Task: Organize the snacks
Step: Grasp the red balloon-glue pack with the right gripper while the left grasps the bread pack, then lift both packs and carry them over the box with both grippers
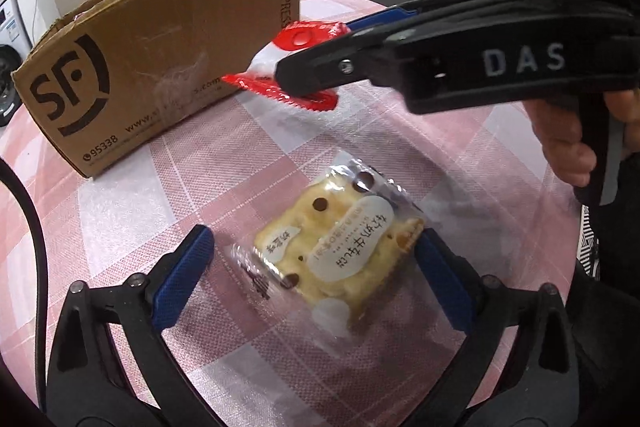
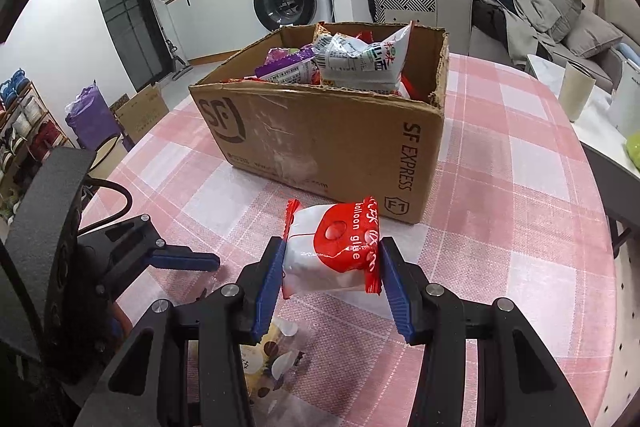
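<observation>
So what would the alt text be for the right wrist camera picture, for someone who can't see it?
The right gripper clamps a red-and-white snack packet above a pink checked tablecloth, facing an open cardboard box already full of snacks. The left gripper reaches in from the left.

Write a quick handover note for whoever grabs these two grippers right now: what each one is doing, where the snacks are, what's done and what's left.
Right gripper: jaws shut on the red-and-white plastic snack packet, held above the table, short of the box.
Left gripper: jaws open around the clear-wrapped yellow cake with chocolate chips, which lies flat on the pink checked tablecloth; not gripped yet.
Brown cardboard SF Express box: open on the table, already holding several snack bags.
Done: most snacks boxed.
Left: drop the red-and-white packet in the box, then grip the cake and box it too.
</observation>
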The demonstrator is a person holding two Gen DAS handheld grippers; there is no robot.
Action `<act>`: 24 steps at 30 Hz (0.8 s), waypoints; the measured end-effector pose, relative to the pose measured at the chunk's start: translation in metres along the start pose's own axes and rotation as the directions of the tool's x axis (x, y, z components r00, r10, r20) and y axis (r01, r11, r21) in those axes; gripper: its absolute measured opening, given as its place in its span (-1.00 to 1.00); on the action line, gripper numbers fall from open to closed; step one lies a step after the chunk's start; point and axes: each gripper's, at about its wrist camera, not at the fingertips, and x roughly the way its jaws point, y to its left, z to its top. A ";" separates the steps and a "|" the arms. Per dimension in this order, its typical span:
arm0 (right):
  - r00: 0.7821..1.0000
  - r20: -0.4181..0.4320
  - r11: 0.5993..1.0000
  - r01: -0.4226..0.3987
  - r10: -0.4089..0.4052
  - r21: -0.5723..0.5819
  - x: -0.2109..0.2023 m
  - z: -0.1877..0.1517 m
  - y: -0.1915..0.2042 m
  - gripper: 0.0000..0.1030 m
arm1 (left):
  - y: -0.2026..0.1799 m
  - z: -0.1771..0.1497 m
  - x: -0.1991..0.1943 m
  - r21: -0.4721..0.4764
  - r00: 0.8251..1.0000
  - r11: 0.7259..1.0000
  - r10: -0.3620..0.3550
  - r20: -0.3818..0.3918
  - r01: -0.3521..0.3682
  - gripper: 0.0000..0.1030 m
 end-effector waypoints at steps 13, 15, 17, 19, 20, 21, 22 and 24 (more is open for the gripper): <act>1.000 0.006 1.000 -0.004 0.004 0.012 -0.002 0.000 -0.005 -0.06 | 0.016 0.000 -0.011 -0.030 0.998 0.999 -0.031 0.048 0.032 0.10; 1.000 0.010 1.000 -0.005 0.005 0.011 -0.003 0.000 -0.004 -0.06 | 0.017 0.001 -0.014 -0.029 0.998 0.999 -0.031 0.059 0.033 0.10; 1.000 0.015 1.000 -0.004 0.003 0.008 -0.004 0.000 -0.003 -0.06 | 0.018 0.002 -0.016 -0.037 0.997 0.999 -0.028 0.069 0.030 0.10; 1.000 0.021 1.000 -0.007 0.007 0.006 -0.005 0.001 -0.003 -0.06 | 0.023 0.005 -0.018 -0.053 0.997 0.998 -0.024 0.079 0.028 0.10; 1.000 0.026 1.000 -0.008 0.008 0.003 -0.007 0.001 -0.002 -0.06 | 0.025 0.008 -0.018 -0.060 0.996 0.998 -0.021 0.082 0.026 0.10; 0.999 0.032 1.000 -0.008 0.008 0.001 -0.008 0.001 -0.002 -0.06 | 0.028 0.008 -0.021 -0.067 0.996 0.998 -0.016 0.088 0.022 0.10; 0.999 0.040 1.000 -0.006 0.006 -0.001 -0.010 0.002 -0.002 -0.06 | 0.030 0.009 -0.023 -0.072 0.995 0.997 -0.010 0.095 0.017 0.10; 0.998 0.059 1.000 -0.008 0.008 0.002 -0.014 0.003 -0.002 -0.06 | 0.036 0.009 -0.031 -0.083 0.994 0.996 -0.002 0.111 0.011 0.10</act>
